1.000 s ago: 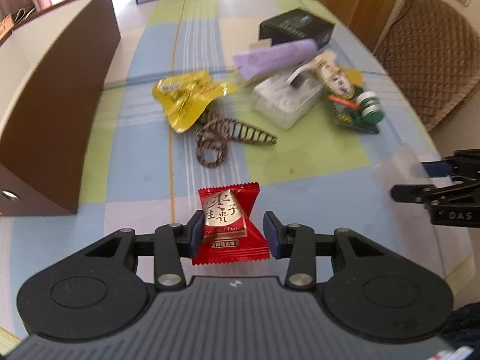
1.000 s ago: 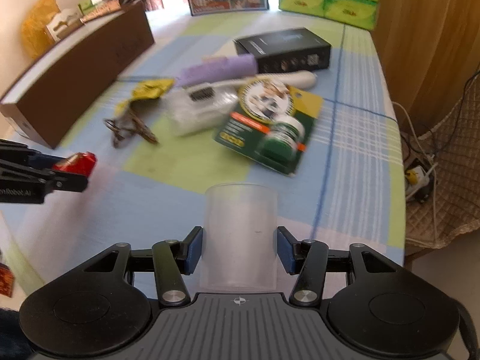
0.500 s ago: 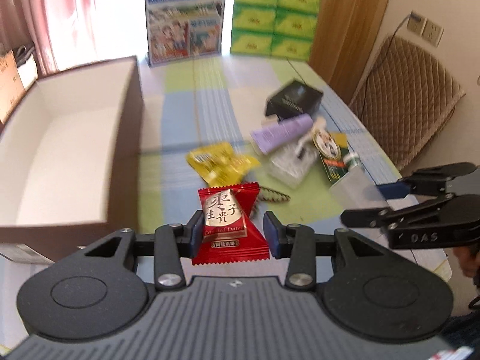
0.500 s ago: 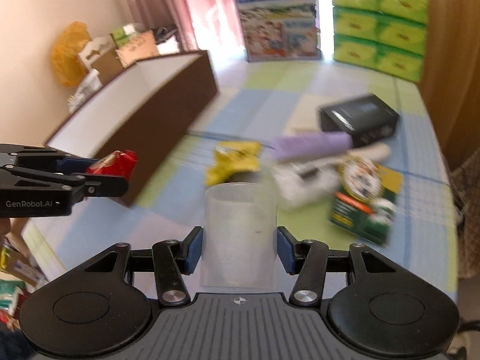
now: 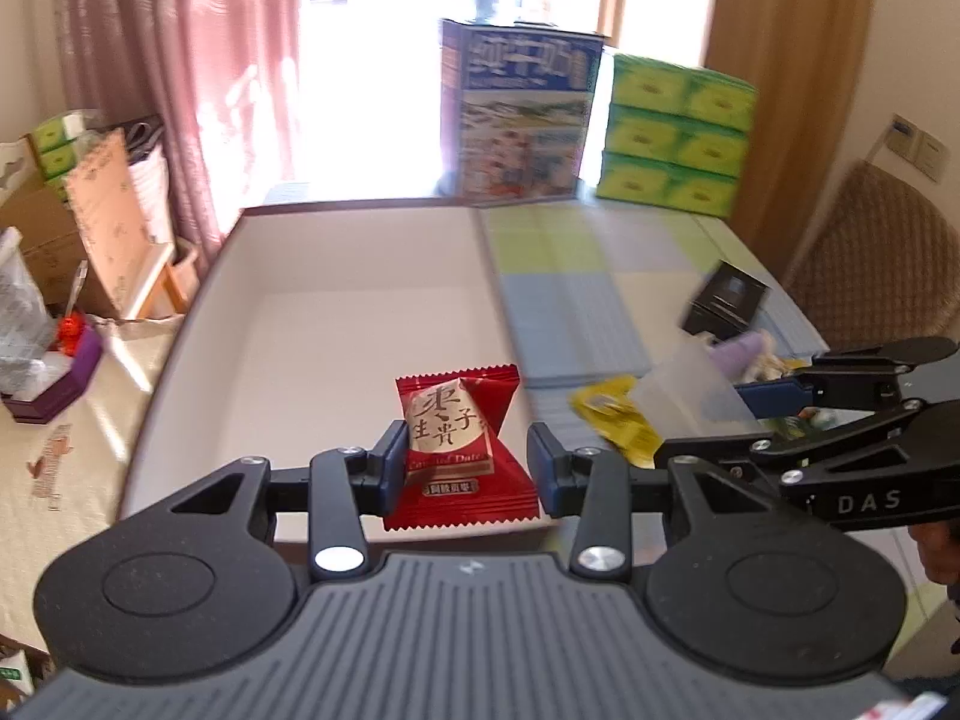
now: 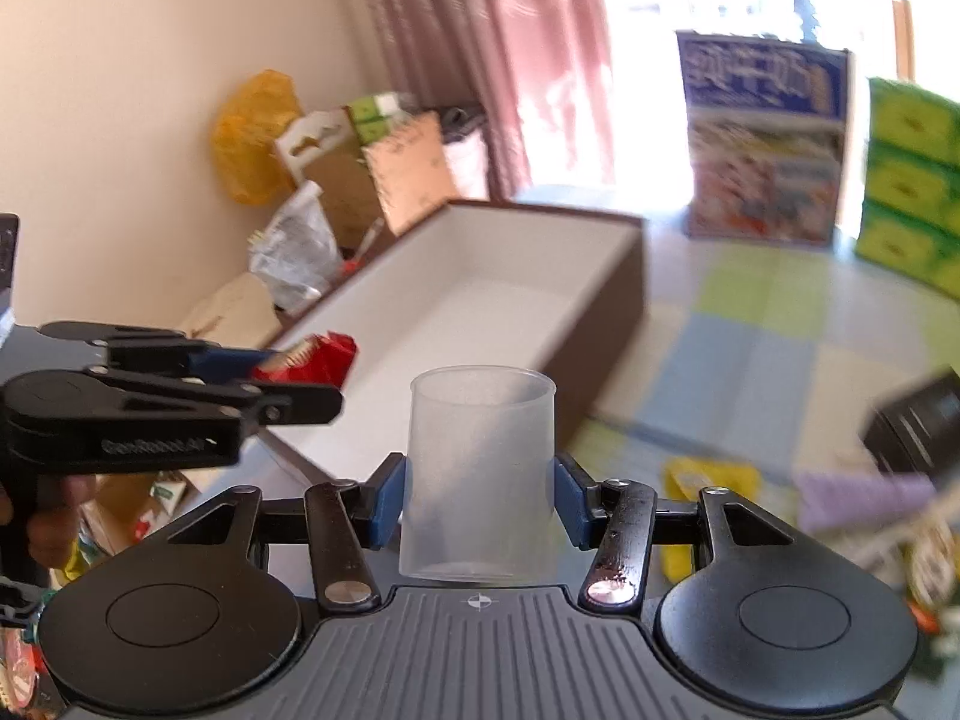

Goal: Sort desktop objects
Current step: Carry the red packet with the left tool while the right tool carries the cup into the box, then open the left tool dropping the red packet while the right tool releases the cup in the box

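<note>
Looking along the left gripper [image 5: 462, 461], its two blue-padded fingers are clamped on a red snack packet [image 5: 459, 447], which stands upright between them in the air. Behind the packet lies the brown box [image 5: 360, 324], open-topped with a white inside; the packet is held over the box's near end. Right of the box, on the checked tablecloth [image 5: 576, 312], sit a yellow wrapper [image 5: 612, 426] and a black carton [image 5: 726, 300]. The right gripper [image 5: 738, 414] reaches in from the right of the box, holding a clear plastic cup [image 5: 690, 387] above the yellow wrapper. Beyond the box's far end stand a blue printed carton [image 5: 519, 114] and stacked green packs [image 5: 675, 138].

In the right wrist view, the right gripper [image 6: 479, 501] squeezes the clear plastic cup [image 6: 479, 471] upright between its pads, near the brown box [image 6: 612, 324]'s front right corner. The left gripper [image 6: 282, 372] carries the red snack packet [image 6: 312, 357] at the box's near left edge. The yellow wrapper [image 6: 702, 480] and the black carton [image 6: 918, 426], both blurred, lie to the right of the box.
</note>
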Action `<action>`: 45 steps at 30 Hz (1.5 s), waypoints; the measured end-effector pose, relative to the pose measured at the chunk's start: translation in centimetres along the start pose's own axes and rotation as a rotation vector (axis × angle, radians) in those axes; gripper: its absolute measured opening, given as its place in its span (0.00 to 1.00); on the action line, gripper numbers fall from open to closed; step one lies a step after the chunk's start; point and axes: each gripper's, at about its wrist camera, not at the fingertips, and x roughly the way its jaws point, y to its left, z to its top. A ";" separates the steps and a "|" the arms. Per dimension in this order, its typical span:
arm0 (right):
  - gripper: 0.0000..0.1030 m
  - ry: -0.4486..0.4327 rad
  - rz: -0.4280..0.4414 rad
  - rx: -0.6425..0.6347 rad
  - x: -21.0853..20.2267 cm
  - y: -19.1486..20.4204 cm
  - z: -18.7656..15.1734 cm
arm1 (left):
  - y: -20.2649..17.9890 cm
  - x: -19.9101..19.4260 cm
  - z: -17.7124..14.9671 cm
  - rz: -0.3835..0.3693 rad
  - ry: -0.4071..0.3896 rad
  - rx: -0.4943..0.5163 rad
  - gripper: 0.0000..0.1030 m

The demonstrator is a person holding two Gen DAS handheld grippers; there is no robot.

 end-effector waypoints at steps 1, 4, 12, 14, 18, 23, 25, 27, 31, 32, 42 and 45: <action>0.48 -0.001 0.006 -0.006 0.9 0.7 0.6 | 0.9 0.0 0.1 0.005 -0.003 -0.006 0.36; 0.48 0.015 0.016 -0.023 3.8 2.4 1.9 | 3.3 0.7 0.5 0.025 0.003 -0.015 0.36; 0.48 0.117 -0.033 -0.077 11.0 3.9 2.5 | 7.8 5.1 0.0 0.040 0.094 0.000 0.36; 0.48 0.164 -0.056 -0.117 13.0 3.8 2.3 | 8.6 6.5 -0.2 0.039 0.125 0.011 0.36; 0.48 0.230 -0.064 -0.190 15.7 3.6 1.9 | 9.8 9.3 -0.7 0.042 0.186 0.050 0.36; 0.48 0.288 -0.069 -0.225 17.8 3.4 1.8 | 10.4 11.2 -1.1 0.025 0.240 0.095 0.36; 0.48 0.301 -0.073 -0.234 18.3 3.4 1.8 | 10.6 12.0 -1.3 0.026 0.267 0.112 0.36; 0.48 0.311 -0.081 -0.249 18.7 3.3 1.9 | 10.7 12.5 -1.4 0.029 0.286 0.130 0.36; 0.48 0.324 -0.089 -0.294 19.4 3.4 2.1 | 10.7 13.5 -1.4 0.026 0.317 0.148 0.36; 0.48 0.321 -0.079 -0.309 19.5 3.4 2.1 | 10.6 13.7 -1.3 0.026 0.320 0.152 0.36; 0.86 0.232 -0.112 -0.408 17.8 3.3 2.7 | 10.7 13.2 -0.8 0.035 0.325 0.159 0.53; 0.92 0.203 -0.116 -0.420 16.8 3.3 2.7 | 10.4 12.5 -0.6 0.036 0.311 0.154 0.59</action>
